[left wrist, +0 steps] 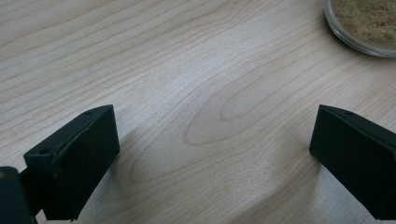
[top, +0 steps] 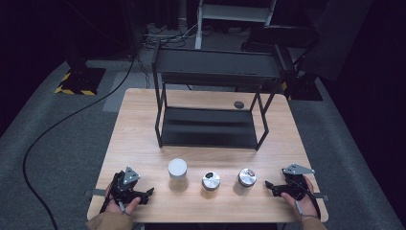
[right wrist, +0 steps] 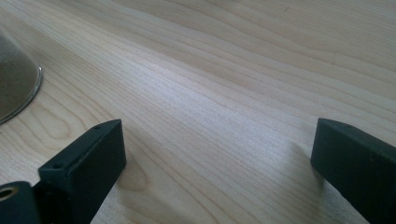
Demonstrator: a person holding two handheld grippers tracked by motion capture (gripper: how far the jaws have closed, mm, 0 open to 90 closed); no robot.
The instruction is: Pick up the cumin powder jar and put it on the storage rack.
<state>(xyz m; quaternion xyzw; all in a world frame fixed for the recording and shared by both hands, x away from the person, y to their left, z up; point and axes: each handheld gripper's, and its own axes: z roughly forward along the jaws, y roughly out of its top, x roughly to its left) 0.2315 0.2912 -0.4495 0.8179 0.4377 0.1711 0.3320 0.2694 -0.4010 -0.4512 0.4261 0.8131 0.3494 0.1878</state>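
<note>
Table (top: 143, 124): pale wood, bearing everything.
Rack (top: 210, 96): black, two shelves, at the far side, both bare.
Jars: three in a near row: white-lidded jar (top: 177, 174) left, middle jar (top: 210, 181), right jar (top: 247, 177).
Left gripper (top: 146, 194): resting near-left, jaws spread, nothing between.
Right gripper (top: 269, 185): near-right, jaws spread, nothing between.
Advice: probably shelving comes next; straddle a jar squarely, pinch below its lid, lift straight.

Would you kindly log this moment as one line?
left gripper: open, empty | right gripper: open, empty | three jars: untouched, in row between grippers | rack: empty
</note>
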